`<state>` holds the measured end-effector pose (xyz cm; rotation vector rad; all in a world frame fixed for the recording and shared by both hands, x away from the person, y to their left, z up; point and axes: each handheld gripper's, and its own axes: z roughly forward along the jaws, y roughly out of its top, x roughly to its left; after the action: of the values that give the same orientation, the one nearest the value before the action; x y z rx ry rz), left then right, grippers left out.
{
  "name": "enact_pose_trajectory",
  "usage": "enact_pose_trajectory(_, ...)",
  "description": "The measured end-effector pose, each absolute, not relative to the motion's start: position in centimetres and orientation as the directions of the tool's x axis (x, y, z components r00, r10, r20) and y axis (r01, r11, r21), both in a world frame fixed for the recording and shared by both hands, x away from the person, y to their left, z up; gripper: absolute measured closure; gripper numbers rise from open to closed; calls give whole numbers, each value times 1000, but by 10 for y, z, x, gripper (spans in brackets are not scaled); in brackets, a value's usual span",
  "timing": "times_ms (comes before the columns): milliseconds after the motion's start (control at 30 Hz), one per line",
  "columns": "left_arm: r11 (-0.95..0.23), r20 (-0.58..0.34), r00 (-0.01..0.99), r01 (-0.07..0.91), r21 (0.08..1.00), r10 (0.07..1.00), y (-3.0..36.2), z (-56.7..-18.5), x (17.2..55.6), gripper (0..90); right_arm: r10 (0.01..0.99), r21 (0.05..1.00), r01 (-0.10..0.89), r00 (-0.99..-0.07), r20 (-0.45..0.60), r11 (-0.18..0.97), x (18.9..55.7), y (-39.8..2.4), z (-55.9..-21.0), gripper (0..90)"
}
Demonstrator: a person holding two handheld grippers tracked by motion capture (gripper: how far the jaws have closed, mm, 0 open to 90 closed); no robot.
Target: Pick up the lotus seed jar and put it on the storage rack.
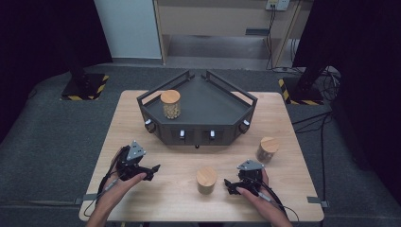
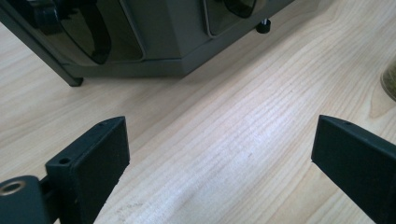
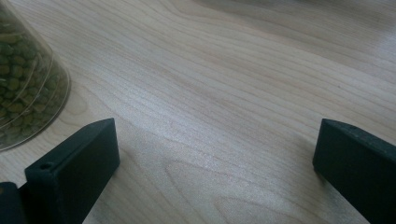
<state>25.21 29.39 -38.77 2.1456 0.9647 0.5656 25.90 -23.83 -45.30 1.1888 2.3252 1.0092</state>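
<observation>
Flanking the middle jar [image 1: 206, 179] near the table's [image 1: 142, 198] front edge, the left gripper [image 1: 152, 171] and right gripper [image 1: 229, 186] stand wide, holding nothing. Bare wood separates that jar from the left gripper; the right one sits just beside it.

Three jars with wooden lids are counted in the high view: one jar on the rack [image 1: 170, 104] at upper centre, one middle jar [image 1: 206, 180] at lower centre, and one right-hand jar [image 1: 267, 150] further right. One dark corner rack [image 1: 222, 111] is seen, sat on one wooden table [image 1: 132, 125]. Two grippers are counted too, the left gripper [image 1: 154, 169] at lower left and the right gripper [image 1: 228, 185] at lower right.
</observation>
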Motion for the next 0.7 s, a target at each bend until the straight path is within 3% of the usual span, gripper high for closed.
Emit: enact_pose_trajectory(700, -412, 50, 577, 517, 750, 815, 305, -413, 223, 32, 806, 724, 564, -592, 19, 397, 259, -238, -453, 5)
